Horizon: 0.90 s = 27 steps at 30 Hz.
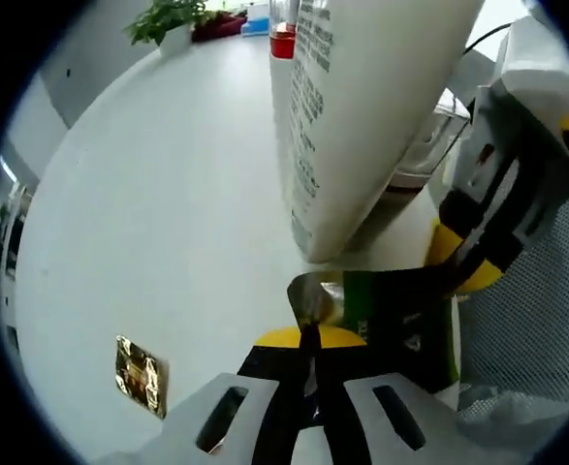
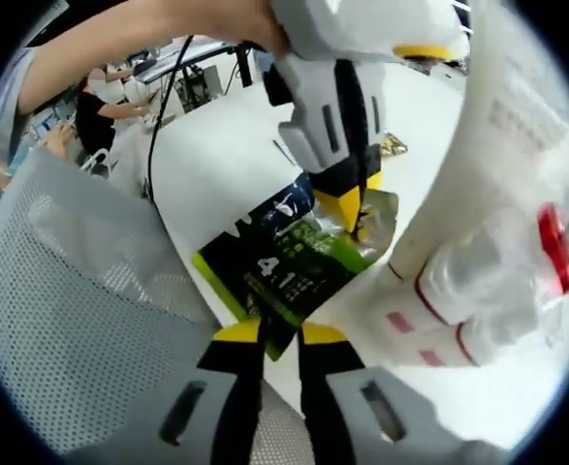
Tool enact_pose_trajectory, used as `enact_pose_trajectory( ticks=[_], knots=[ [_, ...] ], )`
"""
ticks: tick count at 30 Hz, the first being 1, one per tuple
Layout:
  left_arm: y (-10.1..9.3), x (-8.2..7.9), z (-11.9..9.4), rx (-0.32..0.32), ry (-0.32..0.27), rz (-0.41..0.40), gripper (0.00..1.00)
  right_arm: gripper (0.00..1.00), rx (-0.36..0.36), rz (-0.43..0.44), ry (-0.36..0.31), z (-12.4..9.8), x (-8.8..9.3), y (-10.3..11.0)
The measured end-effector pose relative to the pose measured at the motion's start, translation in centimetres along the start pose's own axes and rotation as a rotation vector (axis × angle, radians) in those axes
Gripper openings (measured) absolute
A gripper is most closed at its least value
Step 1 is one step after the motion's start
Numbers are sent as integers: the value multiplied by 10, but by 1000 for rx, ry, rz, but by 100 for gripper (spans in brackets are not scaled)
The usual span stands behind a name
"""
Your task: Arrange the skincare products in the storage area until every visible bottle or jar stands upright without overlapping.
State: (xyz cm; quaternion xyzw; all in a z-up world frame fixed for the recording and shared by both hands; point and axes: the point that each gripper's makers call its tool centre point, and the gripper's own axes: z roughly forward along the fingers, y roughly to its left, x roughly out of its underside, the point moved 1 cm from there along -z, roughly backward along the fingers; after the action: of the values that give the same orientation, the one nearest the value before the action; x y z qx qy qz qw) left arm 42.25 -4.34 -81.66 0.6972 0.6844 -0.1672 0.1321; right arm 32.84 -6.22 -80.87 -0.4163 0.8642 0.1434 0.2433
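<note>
A dark green and black sachet (image 2: 286,269) with a silver end is held in the air between both grippers. My left gripper (image 1: 311,334) is shut on the silver end of the sachet (image 1: 400,310). My right gripper (image 2: 279,337) is shut on its opposite corner, and it also reaches into the left gripper view from the right (image 1: 458,262). The left gripper (image 2: 354,208) comes down from the top of the right gripper view. A tall white bottle (image 1: 362,126) with printed text stands just behind the sachet. Beside it are white bottles with red bands (image 2: 458,291) and a red cap (image 2: 553,237).
A small gold packet (image 1: 141,373) lies on the white table (image 1: 168,213). A grey mesh chair back (image 2: 71,320) is close on the left of the right gripper view. A potted plant (image 1: 168,19) stands at the table's far edge. A person's arm (image 2: 119,39) reaches across the top.
</note>
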Motion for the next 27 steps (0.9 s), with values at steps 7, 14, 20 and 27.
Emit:
enact_pose_trajectory(
  ticks=[7,14,20,27],
  knots=[
    [-1,1,2,6,4,33,0,13,36,18,-26,-17,5,-2],
    [1,2,4,21,4,50,0,15,47,-29,-35,-8,-7,-1],
    [3,3,4,28,0,45,0,18,57,-141,3,9,-11,-1],
    [5,4,5,44,-7,47,0,20,35,-193,15,25,-18,6]
  ],
)
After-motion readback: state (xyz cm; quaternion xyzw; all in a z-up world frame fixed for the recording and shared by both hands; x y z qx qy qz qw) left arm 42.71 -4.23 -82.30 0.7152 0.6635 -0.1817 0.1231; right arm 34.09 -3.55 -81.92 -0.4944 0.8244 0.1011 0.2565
